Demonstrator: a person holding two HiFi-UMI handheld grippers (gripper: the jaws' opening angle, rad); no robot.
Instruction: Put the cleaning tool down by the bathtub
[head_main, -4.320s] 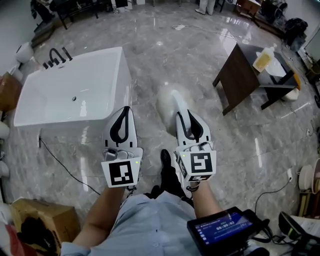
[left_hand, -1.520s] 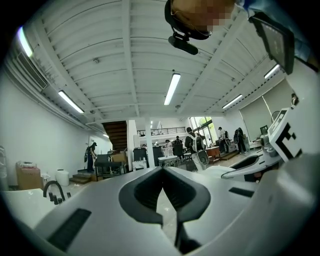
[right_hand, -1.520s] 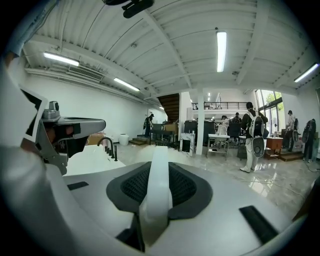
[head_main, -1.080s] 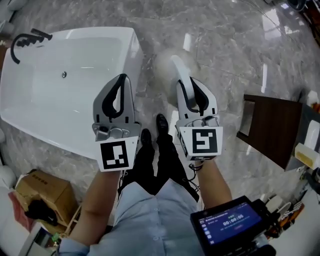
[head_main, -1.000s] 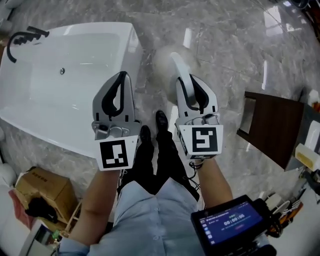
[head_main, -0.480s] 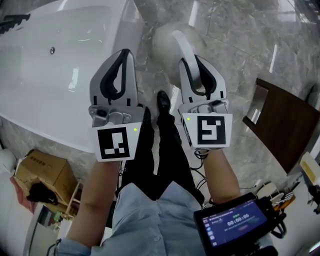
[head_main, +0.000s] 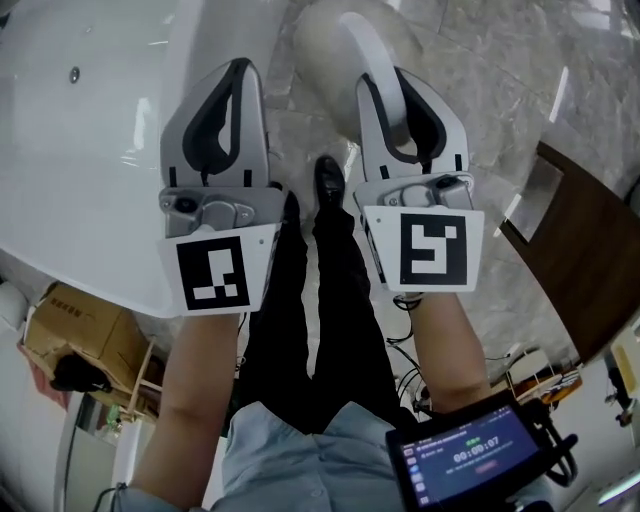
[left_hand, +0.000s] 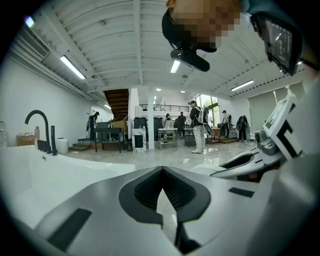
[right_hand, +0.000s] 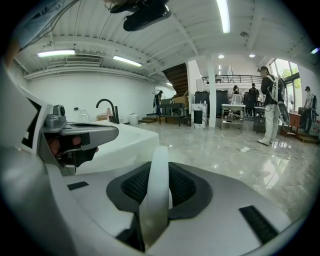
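The cleaning tool has a round whitish head (head_main: 322, 30) over the marble floor and a curved white handle (head_main: 372, 55). My right gripper (head_main: 392, 78) is shut on that handle, which runs up between its black pads (right_hand: 155, 200). The white bathtub (head_main: 80, 150) fills the left of the head view, and the tool's head hangs just off its right end. My left gripper (head_main: 240, 66) hovers over the tub's right edge, its jaws shut with nothing in them; its tips meet in the left gripper view (left_hand: 162, 168). The tub's rim (right_hand: 125, 137) lies left of my right gripper.
A black faucet (left_hand: 40, 127) stands at the tub's far end. A dark wooden table (head_main: 585, 260) is at the right, a cardboard box (head_main: 70, 330) at the lower left. My black shoe (head_main: 328, 180) is between the grippers. People stand far off (left_hand: 199, 127).
The view has closed in on the tub. Both grippers now sit higher in the picture, the left one over the tub's rim. The right gripper still holds the tool's handle.
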